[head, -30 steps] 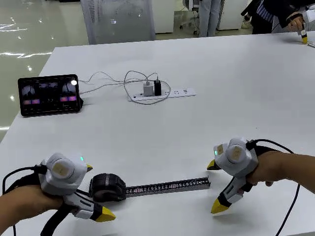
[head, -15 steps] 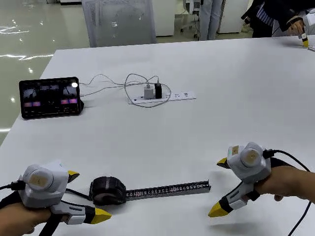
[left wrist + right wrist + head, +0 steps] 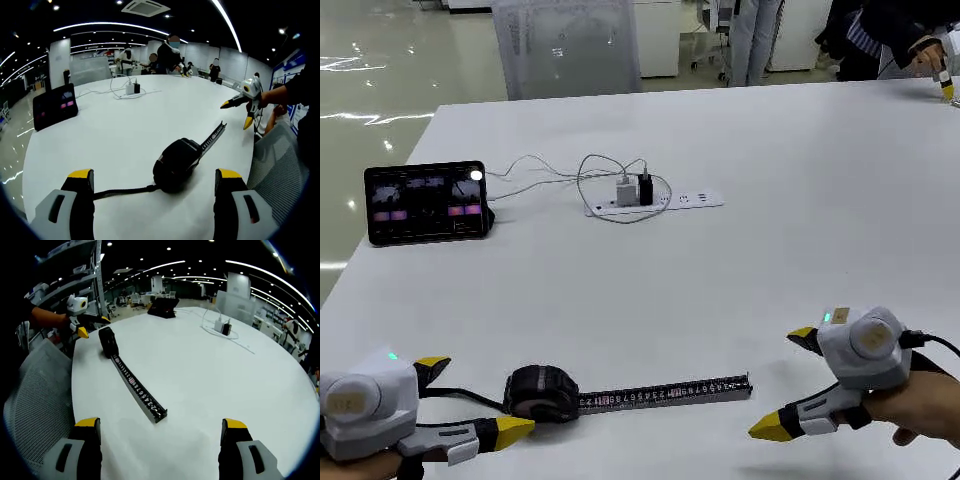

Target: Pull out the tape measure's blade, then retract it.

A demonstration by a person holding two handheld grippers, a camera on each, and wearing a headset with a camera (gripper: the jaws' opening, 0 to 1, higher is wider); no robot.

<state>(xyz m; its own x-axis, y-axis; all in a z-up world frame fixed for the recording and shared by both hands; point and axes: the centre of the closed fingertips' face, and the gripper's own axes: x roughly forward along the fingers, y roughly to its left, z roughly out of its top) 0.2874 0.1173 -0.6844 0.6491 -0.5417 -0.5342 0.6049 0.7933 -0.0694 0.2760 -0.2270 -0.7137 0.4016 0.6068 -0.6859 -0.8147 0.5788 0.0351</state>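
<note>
My left gripper point(image 3: 154, 174) has its jaws spread wide, clear of the black tape measure point(image 3: 177, 162) lying just ahead on the white table point(image 3: 110, 130). Its blade point(image 3: 212, 137) runs out flat toward the right gripper point(image 3: 244, 97), which hovers beyond the tip.

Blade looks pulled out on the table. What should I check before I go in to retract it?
1. Blade extended, lying flat on the table: ok.
2. Tape measure case free, touched by neither tool: ok.
3. Left tool open, case just ahead of its jaws: ok.
4. Right tool open, apart from the blade tip: ok.
5. Blade lock position: cannot tell.
6. Power strip and tablet well away from the blade: ok.
</note>
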